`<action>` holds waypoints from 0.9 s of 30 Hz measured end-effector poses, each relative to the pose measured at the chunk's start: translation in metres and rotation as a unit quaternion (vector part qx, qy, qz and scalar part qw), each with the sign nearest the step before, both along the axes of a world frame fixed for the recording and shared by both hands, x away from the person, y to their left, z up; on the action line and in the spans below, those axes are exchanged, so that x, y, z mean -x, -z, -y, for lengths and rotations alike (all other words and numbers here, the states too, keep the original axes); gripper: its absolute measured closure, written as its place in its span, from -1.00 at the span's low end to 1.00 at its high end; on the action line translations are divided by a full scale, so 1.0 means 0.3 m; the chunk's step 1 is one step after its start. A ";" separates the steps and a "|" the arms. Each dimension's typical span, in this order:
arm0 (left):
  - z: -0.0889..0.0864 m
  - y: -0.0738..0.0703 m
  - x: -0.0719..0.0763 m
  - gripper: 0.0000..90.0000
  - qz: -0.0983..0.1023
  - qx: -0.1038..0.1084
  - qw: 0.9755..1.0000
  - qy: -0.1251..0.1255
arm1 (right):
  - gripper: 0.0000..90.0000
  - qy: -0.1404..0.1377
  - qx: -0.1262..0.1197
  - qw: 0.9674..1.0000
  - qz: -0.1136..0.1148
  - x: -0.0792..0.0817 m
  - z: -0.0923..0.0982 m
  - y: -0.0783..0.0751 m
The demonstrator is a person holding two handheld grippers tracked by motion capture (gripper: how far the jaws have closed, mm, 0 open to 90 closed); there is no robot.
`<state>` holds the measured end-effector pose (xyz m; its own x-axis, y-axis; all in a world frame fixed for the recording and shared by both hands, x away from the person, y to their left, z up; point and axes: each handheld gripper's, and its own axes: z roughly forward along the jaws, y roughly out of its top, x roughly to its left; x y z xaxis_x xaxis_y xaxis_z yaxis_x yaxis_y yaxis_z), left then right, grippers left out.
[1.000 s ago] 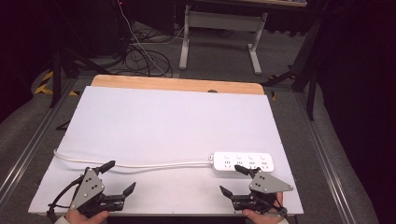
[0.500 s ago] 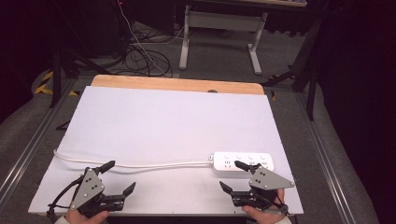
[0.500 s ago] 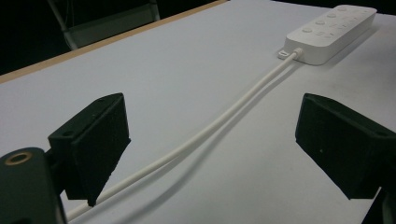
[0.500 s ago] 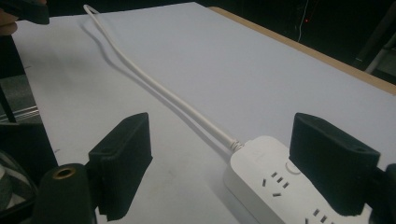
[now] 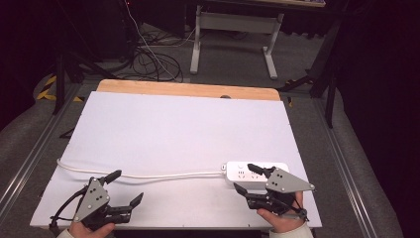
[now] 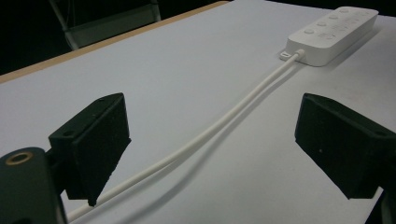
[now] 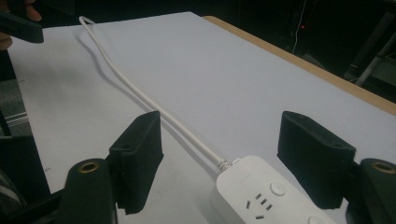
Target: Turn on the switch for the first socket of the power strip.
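White sheet [image 5: 168, 134] covers tabletop. Bare wooden strip [image 5: 188, 89] runs along far edge. Beyond table, grey carpet floor [image 5: 233, 64]; tangle of black cables [image 5: 151, 62] far left; pale metal desk frame [image 5: 233, 34] far centre; dark stand legs [image 5: 324, 82] far right. Metal rails [image 5: 27, 163] flank table.

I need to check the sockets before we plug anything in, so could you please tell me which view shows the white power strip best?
The high view: the whole power strip lies face-up, partly behind the right hand-held gripper. The right gripper view shows its cable end, one socket and a button close up; the left gripper view shows it far off, at a slant.
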<state>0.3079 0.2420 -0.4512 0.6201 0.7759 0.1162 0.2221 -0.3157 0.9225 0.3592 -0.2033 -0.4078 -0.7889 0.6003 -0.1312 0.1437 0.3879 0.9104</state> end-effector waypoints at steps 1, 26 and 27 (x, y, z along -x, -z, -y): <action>0.000 0.000 0.000 -0.76 0.001 -0.001 1.000 0.000 | -0.30 0.001 0.000 1.000 0.000 -0.003 -0.001 -0.006; 0.001 0.002 -0.004 -0.76 0.000 -0.004 1.000 -0.002 | 0.65 0.027 0.064 0.997 -0.042 -0.126 -0.028 -0.055; 0.001 0.002 -0.003 -0.76 -0.002 -0.003 1.000 -0.002 | 0.69 0.030 0.064 0.996 -0.049 -0.137 -0.028 -0.054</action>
